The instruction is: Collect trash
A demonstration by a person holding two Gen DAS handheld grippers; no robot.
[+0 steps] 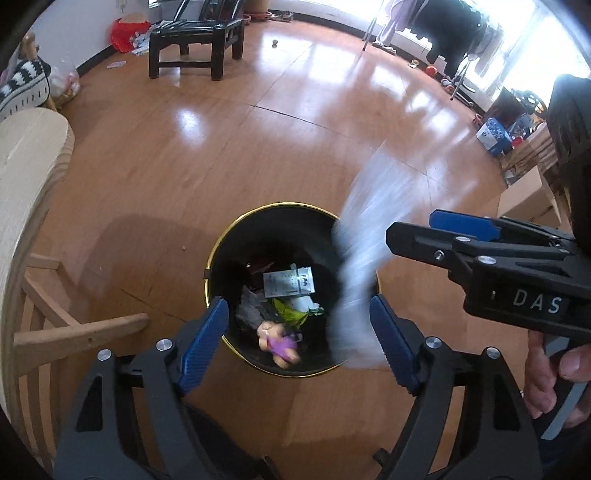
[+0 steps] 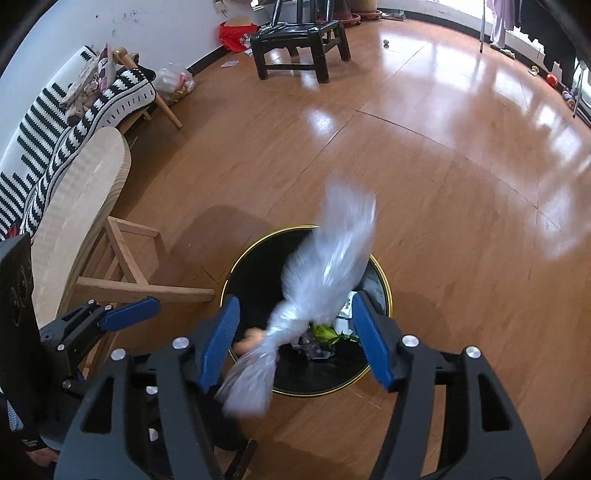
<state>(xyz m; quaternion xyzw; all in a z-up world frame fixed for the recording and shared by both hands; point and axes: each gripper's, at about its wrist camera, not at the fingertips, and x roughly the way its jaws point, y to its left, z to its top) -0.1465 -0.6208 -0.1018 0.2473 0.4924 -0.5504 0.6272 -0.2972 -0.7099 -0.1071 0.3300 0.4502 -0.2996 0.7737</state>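
A black trash bin with a gold rim [image 1: 236, 232] [image 2: 384, 284] stands on the wooden floor, holding a paper box [image 1: 288, 282], green wrappers [image 1: 290, 314] and a small doll [image 1: 277, 341]. A clear plastic bag [image 1: 364, 258] [image 2: 317, 291] is blurred in mid-air over the bin, touching neither gripper. My left gripper [image 1: 297, 339] is open above the bin and empty. My right gripper [image 2: 295, 339] is open above the bin and empty; it also shows from the side in the left wrist view [image 1: 410, 229]. The left gripper shows in the right wrist view [image 2: 122, 314].
A light wooden chair [image 1: 33, 177] [image 2: 85, 206] stands left of the bin. A black chair [image 1: 195, 40] [image 2: 295, 40] and a red bag [image 1: 125, 33] are at the far wall. Cardboard boxes [image 1: 528, 192] sit at right. A striped sofa [image 2: 74, 107] is at left.
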